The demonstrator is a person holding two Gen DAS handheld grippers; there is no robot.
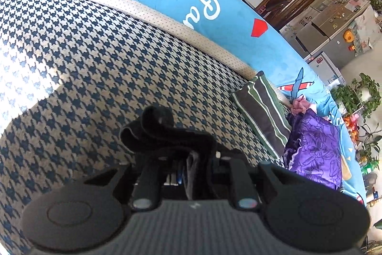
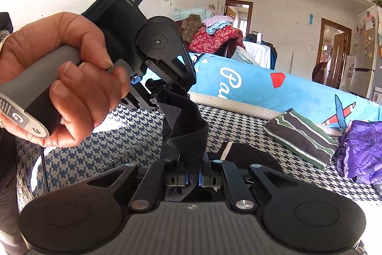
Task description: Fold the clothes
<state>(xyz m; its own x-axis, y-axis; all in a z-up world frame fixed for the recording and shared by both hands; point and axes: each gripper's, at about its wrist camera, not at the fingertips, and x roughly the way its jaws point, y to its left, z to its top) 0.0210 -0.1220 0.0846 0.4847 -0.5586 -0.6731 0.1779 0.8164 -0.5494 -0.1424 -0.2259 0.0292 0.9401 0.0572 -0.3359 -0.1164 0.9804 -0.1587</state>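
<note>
Black garment (image 2: 183,121): small dark strip, hanging in the air between the two hand-held grippers, above the houndstooth bed cover (image 2: 133,135). Twisted and bunched mid-span, so not flat yet.

Right hand-held gripper (image 2: 193,177) is clamped on the lower end, cloth pinched between the blue pads. Left hand-held gripper (image 2: 156,92), up and forward-left of the right one, is closed on the upper end; its own camera shows cloth bunched at its tips (image 1: 167,135).

To do this step well, I'd judge:
- pull the two ends apart to take out the twist before lowering
- keep both grips tight, little cloth is held
- lay it on bare cover, left of the folded striped piece (image 2: 303,135) and purple garment (image 2: 365,147)
</note>
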